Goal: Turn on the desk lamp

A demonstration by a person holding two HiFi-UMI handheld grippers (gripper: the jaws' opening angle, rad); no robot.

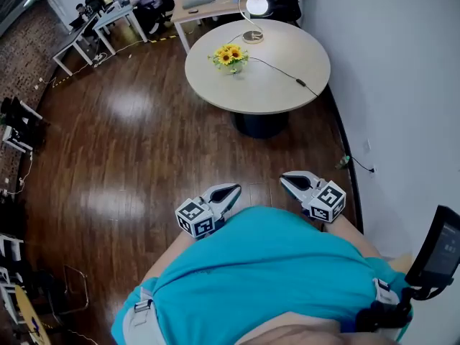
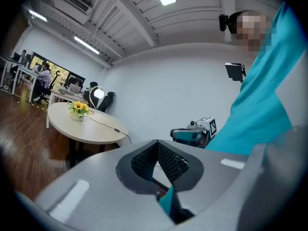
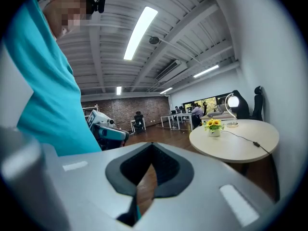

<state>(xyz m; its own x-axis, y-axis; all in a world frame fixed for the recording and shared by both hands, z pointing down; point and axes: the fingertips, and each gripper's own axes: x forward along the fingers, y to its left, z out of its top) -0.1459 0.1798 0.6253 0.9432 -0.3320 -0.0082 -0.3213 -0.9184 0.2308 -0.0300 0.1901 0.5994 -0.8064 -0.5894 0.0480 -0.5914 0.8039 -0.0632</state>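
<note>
**Asker:** What is lying in front of you?

**Me:** I'm standing on a dark wooden floor [image 1: 129,142], and I'm facing a round desk [image 1: 277,95] with a pale top that is sitting by the white wall. My teal shirt [image 1: 273,264] is filling the bottom of the head view.

**Asker:** And what are your hands doing?

**Me:** I'm holding both tools low at my waist, over the floor and well apart from the desk. The left tool [image 1: 231,191] is pointing forward with its jaws pressed together at the tips, and nothing is sitting between them. The right tool [image 1: 287,179] is doing the same beside it: jaws pressed together, pinching nothing.

**Asker:** Where is the lamp?

**Me:** The desk lamp [image 1: 256,6] is standing at the far edge of the desk, with its curved neck rising from a round base. Its head is glowing bright white.

**Asker:** Is anything else sitting on the desk?

**Me:** A small pot of sunflowers [image 1: 230,56] is sitting toward the left edge, nearer to me than the lamp. A thin dark cable [image 1: 277,69] is running from the lamp's base across the top toward the right edge, and a small switch [image 1: 302,83] is lying on that cable near the right edge.
</note>
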